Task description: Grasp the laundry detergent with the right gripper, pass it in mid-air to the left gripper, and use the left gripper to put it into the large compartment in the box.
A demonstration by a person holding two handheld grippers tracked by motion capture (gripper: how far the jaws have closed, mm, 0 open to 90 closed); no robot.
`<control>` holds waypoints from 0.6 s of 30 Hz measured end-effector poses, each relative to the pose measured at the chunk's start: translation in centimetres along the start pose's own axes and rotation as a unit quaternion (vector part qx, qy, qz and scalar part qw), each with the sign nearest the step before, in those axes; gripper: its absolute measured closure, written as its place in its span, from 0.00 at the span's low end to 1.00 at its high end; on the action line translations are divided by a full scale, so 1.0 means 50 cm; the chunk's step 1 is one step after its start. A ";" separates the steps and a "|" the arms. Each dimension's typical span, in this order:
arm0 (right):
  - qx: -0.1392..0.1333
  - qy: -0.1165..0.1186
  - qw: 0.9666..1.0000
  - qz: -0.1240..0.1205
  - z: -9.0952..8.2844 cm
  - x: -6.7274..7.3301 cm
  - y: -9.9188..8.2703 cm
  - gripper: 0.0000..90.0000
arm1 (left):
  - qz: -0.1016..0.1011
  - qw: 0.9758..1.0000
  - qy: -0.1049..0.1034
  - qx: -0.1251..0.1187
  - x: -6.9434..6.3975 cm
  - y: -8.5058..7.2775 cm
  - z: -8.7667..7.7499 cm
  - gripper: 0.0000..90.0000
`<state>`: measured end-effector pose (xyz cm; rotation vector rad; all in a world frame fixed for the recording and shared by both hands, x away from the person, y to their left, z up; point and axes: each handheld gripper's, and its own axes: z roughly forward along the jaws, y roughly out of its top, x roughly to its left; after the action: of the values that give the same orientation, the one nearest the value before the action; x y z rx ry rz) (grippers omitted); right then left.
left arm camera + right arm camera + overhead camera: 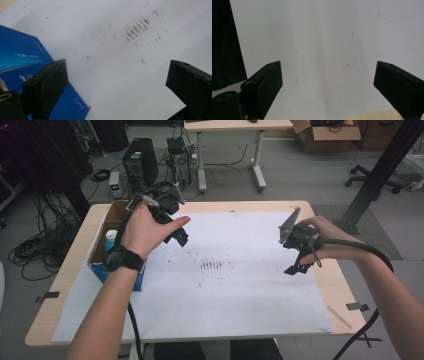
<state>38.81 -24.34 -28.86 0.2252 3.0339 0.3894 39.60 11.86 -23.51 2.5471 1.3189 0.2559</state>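
While the left gripper point(176, 233) hangs over the far-left part of the white sheet point(225, 290), its jaws stand wide apart with nothing between them; in the left gripper view only bare, speckled paper lies in the gap. No earlier frame to compare. The right gripper point(298, 265) is held above the right part of the sheet, jaws likewise spread and empty, bare sheet in between.

Open room: the whole middle of the sheet between the two grippers is free. A patch of short dark marks point(211, 265) sits there, flat on the paper. At the right, the sheet's edge lies just beyond the right gripper, with a strip of wooden table point(334, 285) showing past it.

The nearest thing to the left gripper is a blue carton point(100, 257), at the table's left edge, just left of the left hand point(145, 227). It is open-topped, brown inside, blue outside with pale printing; in the left gripper view its corner sits beside the left jaw. A white bottle with a blue cap point(111, 239) stands in it.

Surface: white sheet, smudged, covering most of the table. Room beyond: grey floor, a computer tower point(140, 164), cable tangles, a second table point(235, 126), a cardboard box point(325, 135).
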 end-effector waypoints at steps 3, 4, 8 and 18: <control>0.000 0.001 1.000 0.001 0.001 0.000 -0.001 0.10 | 0.008 1.000 -0.006 0.001 -0.009 0.004 0.012 0.05; 0.001 0.001 1.000 0.001 0.001 0.001 -0.002 0.10 | 0.008 1.000 -0.006 0.004 -0.011 0.005 0.015 0.05; 0.001 0.001 1.000 0.003 0.002 0.002 -0.003 0.10 | 0.017 1.000 -0.008 0.003 -0.017 0.008 0.018 0.05; 0.004 0.001 1.000 0.002 0.004 0.004 -0.004 0.09 | 0.028 1.000 -0.009 0.007 -0.026 0.011 0.020 0.05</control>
<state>38.62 -24.45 -29.11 0.2315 3.0373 0.3795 39.54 10.35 -24.36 2.5943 1.2495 0.2334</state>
